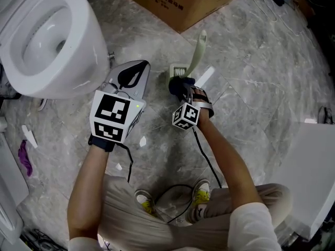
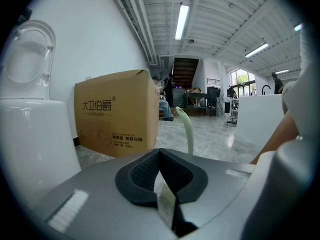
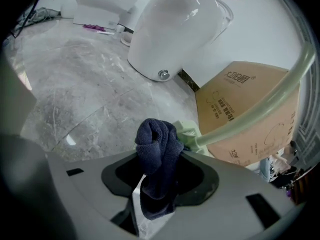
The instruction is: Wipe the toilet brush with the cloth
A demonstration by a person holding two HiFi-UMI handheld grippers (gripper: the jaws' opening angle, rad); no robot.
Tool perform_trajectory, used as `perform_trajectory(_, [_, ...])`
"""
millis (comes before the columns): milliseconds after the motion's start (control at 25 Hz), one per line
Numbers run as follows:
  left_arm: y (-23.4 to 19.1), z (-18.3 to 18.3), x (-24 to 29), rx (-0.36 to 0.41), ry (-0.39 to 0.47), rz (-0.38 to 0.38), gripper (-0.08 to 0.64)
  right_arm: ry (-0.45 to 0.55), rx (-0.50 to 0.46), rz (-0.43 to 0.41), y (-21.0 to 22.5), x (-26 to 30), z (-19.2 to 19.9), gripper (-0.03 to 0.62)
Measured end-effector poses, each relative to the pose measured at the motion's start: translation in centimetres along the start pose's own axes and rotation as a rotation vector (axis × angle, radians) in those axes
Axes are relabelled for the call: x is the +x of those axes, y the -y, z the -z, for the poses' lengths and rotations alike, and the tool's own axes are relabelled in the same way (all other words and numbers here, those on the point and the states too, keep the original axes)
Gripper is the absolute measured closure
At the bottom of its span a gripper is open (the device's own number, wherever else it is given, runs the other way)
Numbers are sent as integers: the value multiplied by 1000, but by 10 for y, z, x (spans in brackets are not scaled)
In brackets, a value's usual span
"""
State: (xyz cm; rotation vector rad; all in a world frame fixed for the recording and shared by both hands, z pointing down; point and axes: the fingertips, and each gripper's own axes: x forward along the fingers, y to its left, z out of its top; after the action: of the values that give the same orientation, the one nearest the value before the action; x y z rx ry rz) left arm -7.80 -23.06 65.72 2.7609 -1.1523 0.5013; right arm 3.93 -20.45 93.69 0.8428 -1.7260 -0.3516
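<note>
Right hand-held gripper (image 3: 152, 186) grips the cloth (image 3: 157, 151), touching the toilet brush (image 3: 250, 111).

An open industrial hall staged as a bathroom: white ceramic toilet (image 1: 47, 41) on grey marble-tiled floor (image 1: 251, 61), brown cardboard shipping box (image 2: 115, 114), long ceiling strip lights (image 2: 181, 21), dark staircase (image 2: 185, 68) beyond.

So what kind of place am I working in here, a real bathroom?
Probably not; likely an open showroom or warehouse hall. A toilet stands on marbled floor beside a cardboard box, under high strip lights.
</note>
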Motion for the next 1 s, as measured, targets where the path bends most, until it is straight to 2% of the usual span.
perform_trajectory(120, [0,1,1,-6,0,5,560,57,5,31,-1,-10,-8,413])
perform_trajectory(280, [0,2,2,-5,-3,6,560,213,-41,91,3,-29,-37,413])
perform_trajectory(400, [0,4,1,-5,-6,5,560,286,23,124,11,-34,-55,413])
perform_trajectory(640, [-2,7,-2,1,-14,4,560,251,168,123,27,-18,-48,411])
perform_trajectory(1000, [-1,2,-5,-2,-7,7,560,173,289,39,18,-9,-20,414])
